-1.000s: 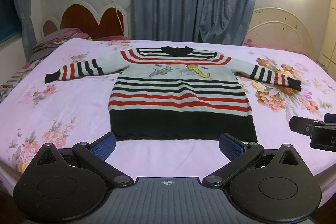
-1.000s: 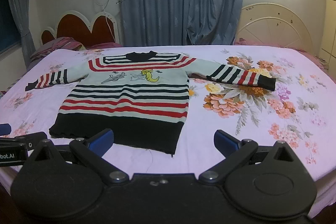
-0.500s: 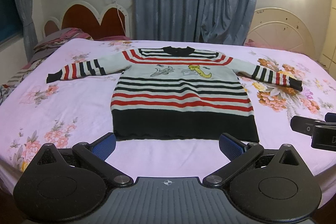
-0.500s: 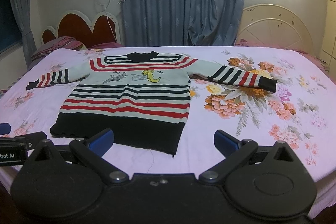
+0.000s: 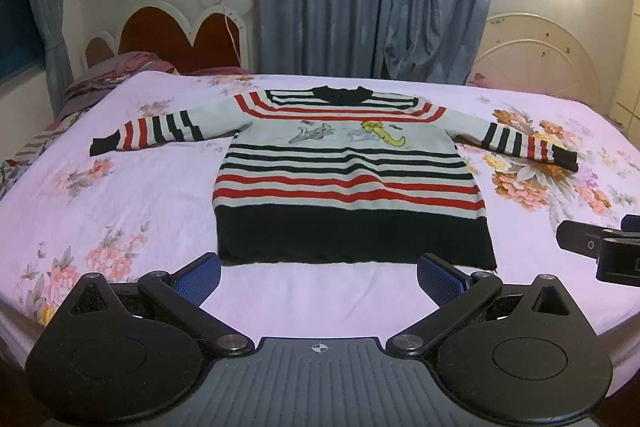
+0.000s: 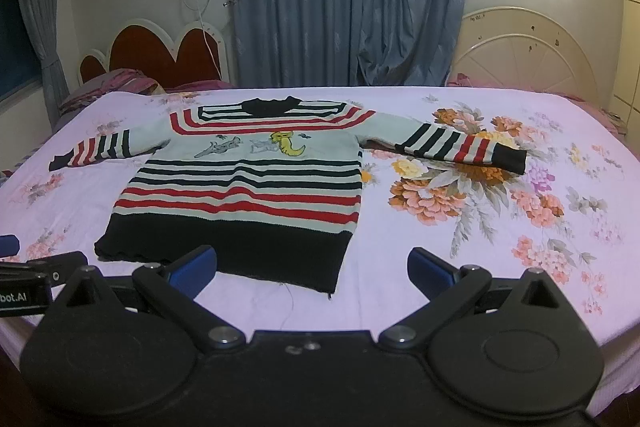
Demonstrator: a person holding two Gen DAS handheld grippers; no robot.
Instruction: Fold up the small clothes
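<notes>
Sweater [image 5: 348,183]: spread flat on bed [image 5: 132,195], sleeves out.
Left claw [image 5: 318,277]: released, empty.
Right claw [image 6: 312,267]: released, empty.

Before you: sweater [image 5: 348,183], knitted cloth, matt, ribbed black hem. Bedsheet [image 5: 152,195], smooth printed cloth, faint sheen. Your left gripper [image 5: 319,277] and right gripper [image 6: 312,267]: matt black plastic, textured blue pads [image 5: 198,277], shiny metal pivot screws [image 5: 230,340].
</notes>
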